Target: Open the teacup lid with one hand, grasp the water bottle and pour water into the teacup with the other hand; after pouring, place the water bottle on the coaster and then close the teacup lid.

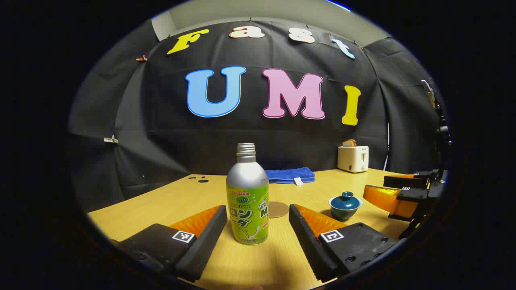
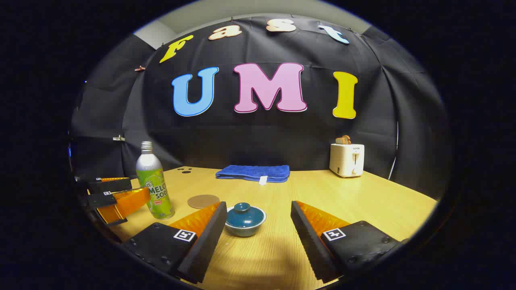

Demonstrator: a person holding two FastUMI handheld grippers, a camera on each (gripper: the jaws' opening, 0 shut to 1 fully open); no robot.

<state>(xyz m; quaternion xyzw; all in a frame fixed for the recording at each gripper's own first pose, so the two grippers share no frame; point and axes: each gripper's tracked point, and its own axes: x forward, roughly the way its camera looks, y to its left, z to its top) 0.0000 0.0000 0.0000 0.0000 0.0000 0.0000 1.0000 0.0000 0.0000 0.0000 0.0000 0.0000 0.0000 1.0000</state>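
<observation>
While your left tool point(image 1: 258, 237) sits wide open low over the bench point(image 1: 161, 205), the bottle point(image 1: 247, 195) stands upright between its fingers, touching neither. Bottle writing: "SANGARIA" in red at the label top in the left gripper view, "MELON SODA" partly readable in the right gripper view point(image 2: 155, 181); the rest is Japanese characters and too small to read. No cap on it, the threaded neck is bare.

Your right tool point(image 2: 258, 237) is also spread open, with the teacup point(image 2: 245, 219) between its fingers, nearer the left one, not touched. Lid point(image 2: 243, 213) is on the cup. In the left gripper view the teacup point(image 1: 345, 206) sits right of the bottle, with your right tool point(image 1: 403, 195) just beyond it at the edge.

Counts: one bottle, one teacup with one lid, one round coaster point(image 2: 203, 201), one folded blue towel point(image 2: 253, 172), one white toaster point(image 2: 346, 159) with a slice in it. Toaster has a small logo, too small to read. Each tool finger carries one square black-and-white marker.

Coaster lies flat between bottle and teacup, a bit behind both, bare. Towel and toaster are at the back of the bench, well apart.

Bench is light wood grain, with a few small dark holes near the back left point(image 2: 184, 170). Black cloth wall behind, grey ceiling strip above it.
</observation>
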